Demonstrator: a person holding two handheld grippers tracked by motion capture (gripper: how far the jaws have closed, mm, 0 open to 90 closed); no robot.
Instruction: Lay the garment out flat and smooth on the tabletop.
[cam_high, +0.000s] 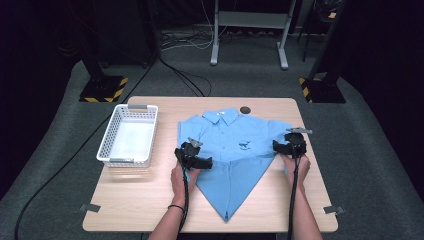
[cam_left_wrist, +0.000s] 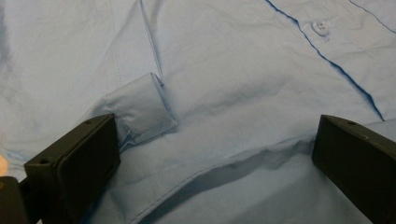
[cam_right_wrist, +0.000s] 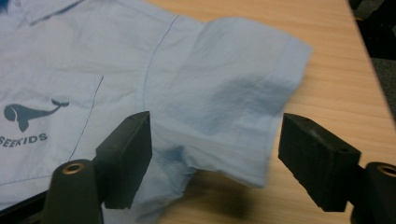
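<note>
I've got both grippers at the shirt (cam_high: 235, 145), which lies flat, front up, in the middle of the surface (cam_high: 150, 200). Its bottom is folded into a point toward the near edge, collar (cam_high: 223, 116) at the far side.

My left gripper (cam_high: 196, 159) sits on the shirt's left edge. In the left gripper view its jaws are spread wide, nothing clamped; cloth lies under and between them, w/ a rolled sleeve cuff (cam_left_wrist: 142, 107) just beside the left jaw and a button (cam_left_wrist: 319, 26) farther off on the placket.

My right gripper (cam_high: 291, 145) is at the right sleeve (cam_right_wrist: 243, 102). Its jaws are released, gaping; the sleeve lies between them on the wood, pads not pressing it. Whale print (cam_right_wrist: 30, 114) and the "SEEKIDS" lettering show on the chest pocket to the left in the right gripper view.

Left of the shirt, apart from it, stands a white basket (cam_high: 128, 136). Beyond the collar is a dark round grommet (cam_high: 245, 110) in the surface near the far edge. Past that: grey floor, cables (cam_high: 185, 80), a white frame (cam_high: 250, 30).
</note>
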